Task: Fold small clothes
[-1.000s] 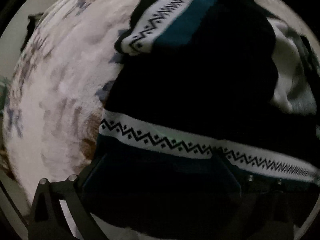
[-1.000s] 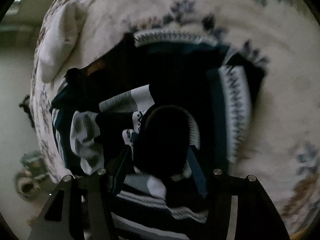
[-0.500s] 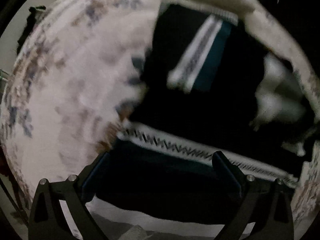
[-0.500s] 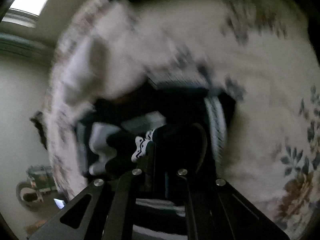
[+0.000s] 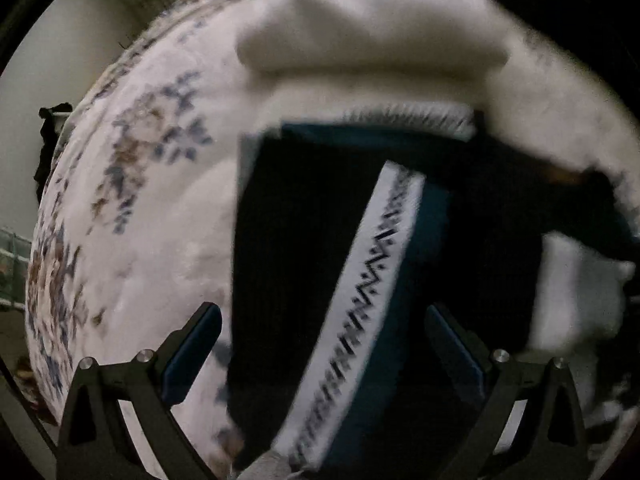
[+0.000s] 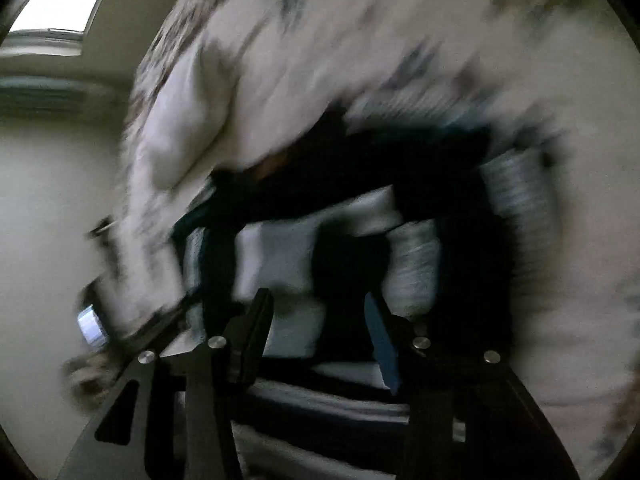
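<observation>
A dark knitted garment (image 5: 304, 232) with a white zigzag-patterned band (image 5: 372, 284) and teal stripe lay on a floral bedspread (image 5: 160, 184), just near of a white pillow (image 5: 372, 28). The left gripper (image 5: 322, 344) hung over it with jaws wide apart, gripping nothing. In the blurred right wrist view, the right gripper (image 6: 320, 332) was opening above rumpled black-and-white clothes (image 6: 288, 264), its pads off the fabric.
</observation>
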A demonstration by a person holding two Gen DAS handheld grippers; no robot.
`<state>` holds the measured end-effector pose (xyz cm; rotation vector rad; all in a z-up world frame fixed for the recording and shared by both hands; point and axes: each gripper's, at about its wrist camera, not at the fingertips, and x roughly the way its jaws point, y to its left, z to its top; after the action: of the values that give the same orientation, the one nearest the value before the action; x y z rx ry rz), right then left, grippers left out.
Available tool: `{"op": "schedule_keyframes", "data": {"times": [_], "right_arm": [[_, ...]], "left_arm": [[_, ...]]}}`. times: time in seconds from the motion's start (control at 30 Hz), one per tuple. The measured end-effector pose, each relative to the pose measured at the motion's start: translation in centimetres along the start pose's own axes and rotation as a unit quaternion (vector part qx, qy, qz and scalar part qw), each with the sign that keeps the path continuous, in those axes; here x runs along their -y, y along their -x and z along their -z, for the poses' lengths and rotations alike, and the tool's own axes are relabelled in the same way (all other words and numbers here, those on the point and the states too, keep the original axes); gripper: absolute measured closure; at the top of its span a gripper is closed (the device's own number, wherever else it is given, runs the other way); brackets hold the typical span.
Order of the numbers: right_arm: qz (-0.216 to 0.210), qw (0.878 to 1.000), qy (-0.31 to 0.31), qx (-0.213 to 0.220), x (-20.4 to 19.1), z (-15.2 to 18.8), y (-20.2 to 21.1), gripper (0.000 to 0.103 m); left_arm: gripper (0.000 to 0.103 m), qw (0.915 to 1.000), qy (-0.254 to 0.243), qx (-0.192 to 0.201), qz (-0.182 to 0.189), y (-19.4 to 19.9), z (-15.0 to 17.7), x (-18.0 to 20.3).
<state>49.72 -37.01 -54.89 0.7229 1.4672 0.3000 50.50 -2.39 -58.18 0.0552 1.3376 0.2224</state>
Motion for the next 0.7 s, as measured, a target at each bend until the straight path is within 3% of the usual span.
{"op": "schedule_keyframes", "data": {"times": [0.07,0.13,0.23,0.3,0.37,0.43,0.53,0.63,0.67,0.7], "right_arm": [[0.0,0.999,-0.016,-0.04,1.5,-0.8,-3.5,0.053],[0.074,0.996,-0.007,-0.039,3.5,-1.6,-4.6,0.058],[0.131,0.991,-0.011,-0.011,5.9,-2.5,-2.2,0.062],[0.14,0.99,-0.007,-0.005,6.5,-2.6,-0.1,0.06],[0.168,0.986,0.016,0.003,5.4,-2.6,1.9,0.06],[0.193,0.979,0.06,0.015,3.2,-3.1,3.1,0.057],[0.194,0.975,0.105,-0.002,0.8,-5.3,3.1,0.057],[0.23,0.959,0.16,-0.044,0.7,-6.7,0.5,0.057],[0.238,0.954,0.168,-0.064,1.1,-7.1,-0.8,0.057],[0.245,0.951,0.172,-0.076,1.3,-7.4,-1.4,0.057]], "left_arm": [[0.0,0.9995,0.011,-0.019,0.024,-1.6,0.1,-1.0],[0.0,0.998,0.029,-0.026,0.05,-1.9,0.2,-2.1],[0.0,0.9979,0.034,-0.024,0.049,-1.2,0.6,-2.8],[0.0,0.9987,0.028,-0.02,0.037,-0.4,0.9,-2.6],[0.0,0.9993,0.023,-0.015,0.026,1.0,1.2,-2.0],[0.0,0.9991,0.023,-0.005,0.036,2.9,1.8,-0.9],[0.0,0.9969,0.019,0.005,0.076,6.0,3.3,2.4],[0.0,0.9899,0.015,-0.016,0.14,7.3,5.3,7.1],[0.0,0.9841,0.032,-0.043,0.169,7.1,6.3,8.5],[0.0,0.9712,0.062,-0.08,0.216,6.4,7.3,9.4]]}}
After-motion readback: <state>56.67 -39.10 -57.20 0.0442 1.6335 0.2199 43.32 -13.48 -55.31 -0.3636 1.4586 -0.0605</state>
